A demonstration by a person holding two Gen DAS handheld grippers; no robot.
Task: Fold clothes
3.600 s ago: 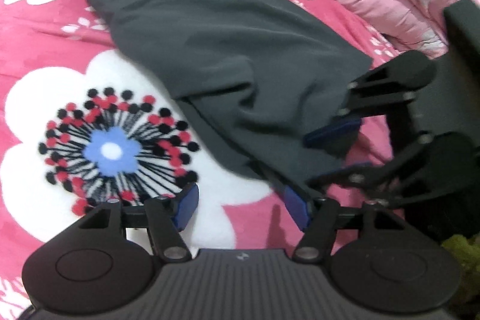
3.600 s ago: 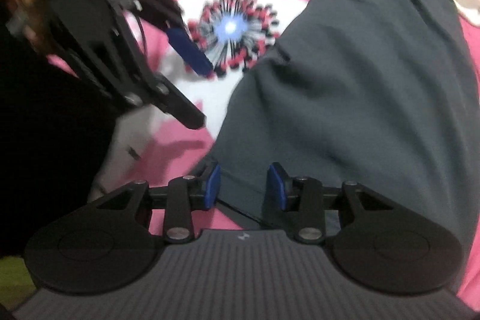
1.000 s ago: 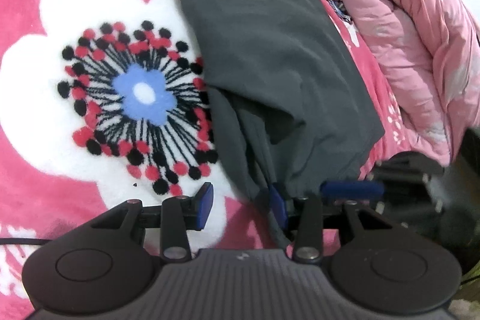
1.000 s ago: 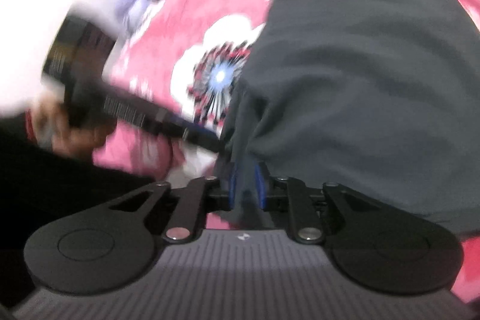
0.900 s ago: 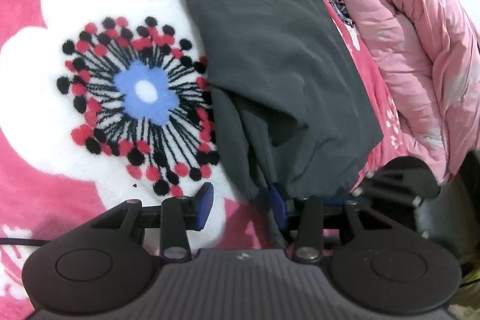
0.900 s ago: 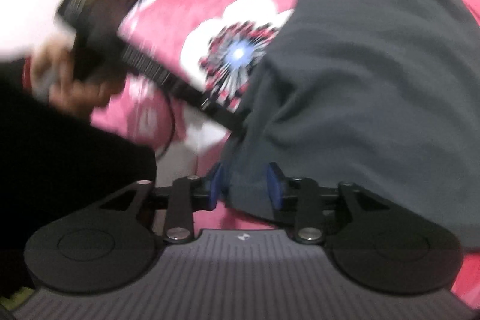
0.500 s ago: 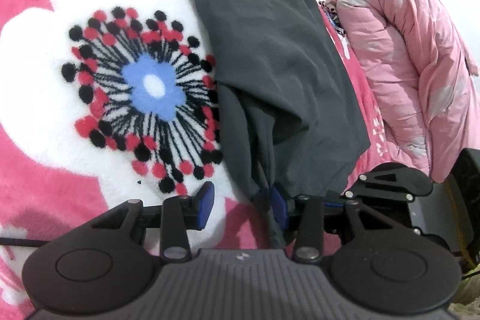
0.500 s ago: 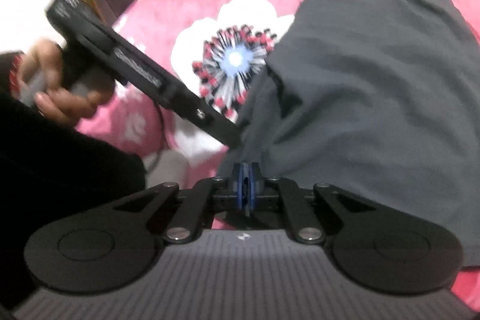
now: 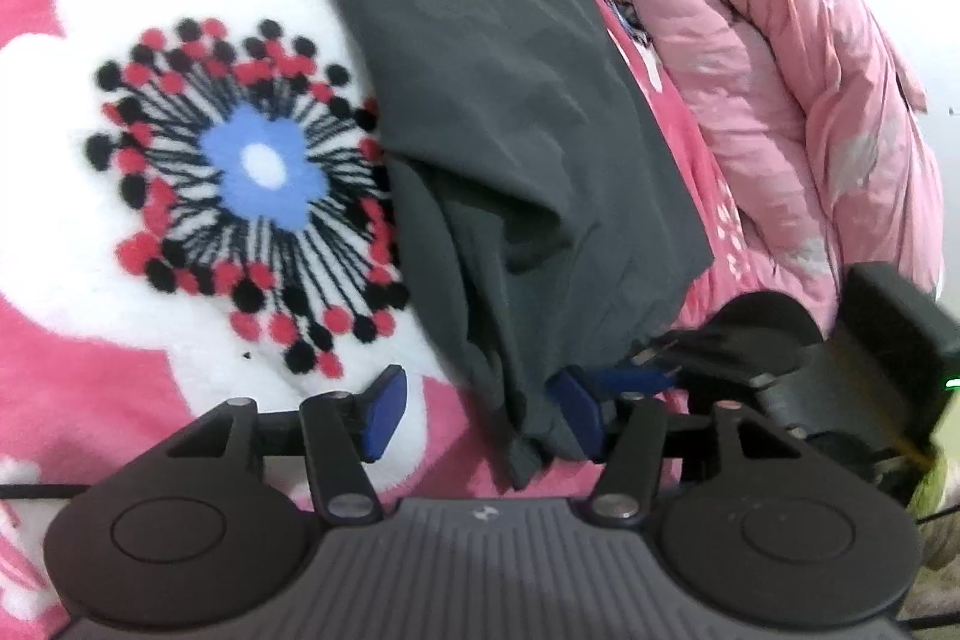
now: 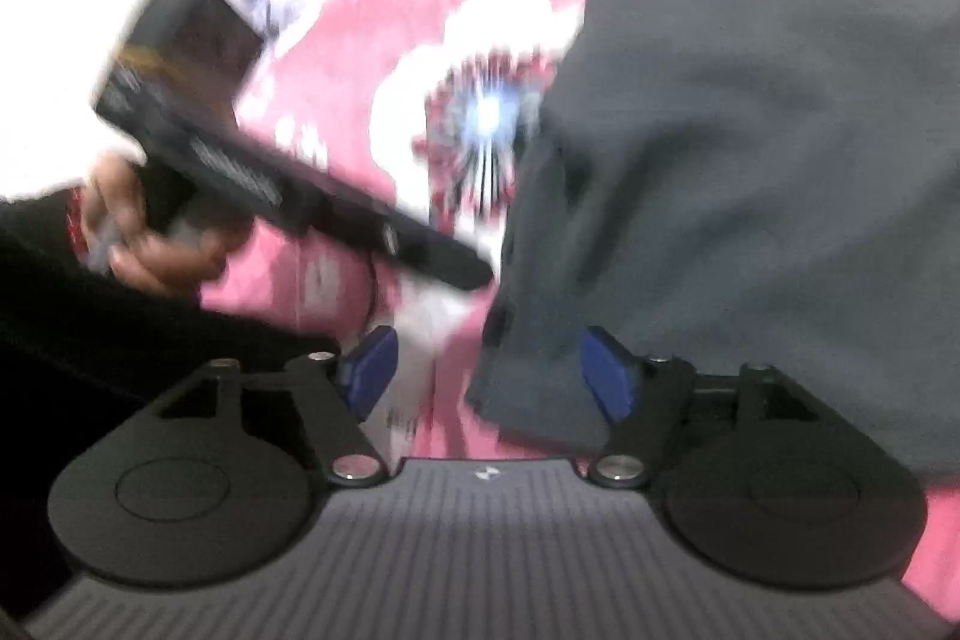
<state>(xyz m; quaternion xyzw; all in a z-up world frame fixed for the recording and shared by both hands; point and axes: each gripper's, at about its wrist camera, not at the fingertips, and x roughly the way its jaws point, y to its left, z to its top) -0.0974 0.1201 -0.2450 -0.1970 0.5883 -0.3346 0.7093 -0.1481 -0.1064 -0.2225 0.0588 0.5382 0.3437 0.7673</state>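
While the dark grey garment [image 9: 510, 112] lies lengthwise across the pink flowered bed [image 9: 180, 328], left tongs [image 9: 480, 412] gape at its near hem, right tongs [image 10: 489, 373] likewise spread, hem corner between them.

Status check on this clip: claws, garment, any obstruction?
Left claw open, hem at its right finger. Right claw open, hem between fingers. Dark grey garment flat on floral blanket. Pink quilt alongside, clear.

Matt grey garment [image 9: 492, 112], seemingly soft cloth
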